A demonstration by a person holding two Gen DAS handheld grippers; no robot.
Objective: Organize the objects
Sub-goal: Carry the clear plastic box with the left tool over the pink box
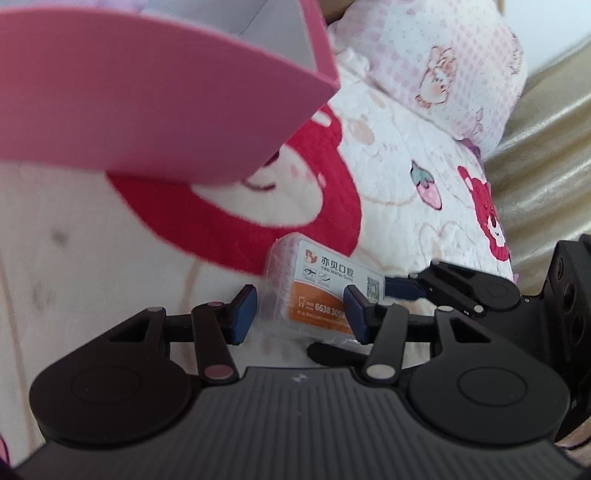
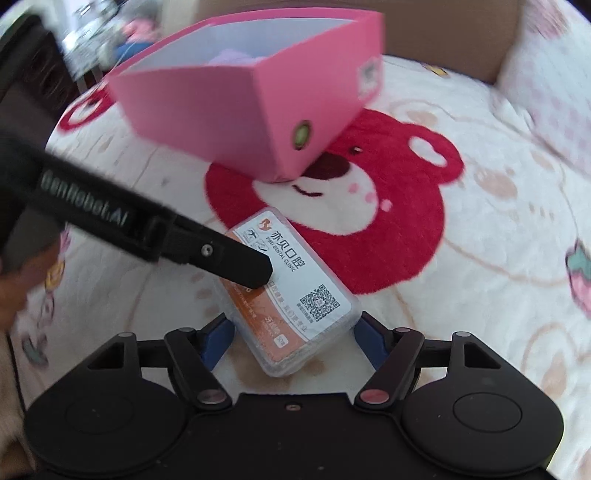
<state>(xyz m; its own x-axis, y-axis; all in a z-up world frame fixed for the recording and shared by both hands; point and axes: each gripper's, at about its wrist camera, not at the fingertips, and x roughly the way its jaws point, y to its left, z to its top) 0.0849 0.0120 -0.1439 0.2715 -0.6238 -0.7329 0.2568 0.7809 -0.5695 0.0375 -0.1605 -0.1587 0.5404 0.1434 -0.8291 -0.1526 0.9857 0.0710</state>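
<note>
A clear plastic box with a white and orange dental-clinic label (image 2: 291,295) lies on the bear-print blanket (image 2: 480,229). My right gripper (image 2: 293,341) is open, its blue pads on either side of the box's near end. My left gripper (image 1: 301,314) is open around the same box (image 1: 317,291), and its finger (image 2: 236,264) reaches over the box from the left in the right wrist view. The right gripper's fingers (image 1: 454,286) show beside the box in the left wrist view. A pink open box (image 2: 236,110) stands just behind.
The pink box (image 1: 147,99) holds something pale purple inside. A pink checked pillow (image 1: 454,62) lies at the back. A golden fabric surface (image 1: 546,155) runs along the right. A cardboard box (image 2: 443,33) stands behind the blanket.
</note>
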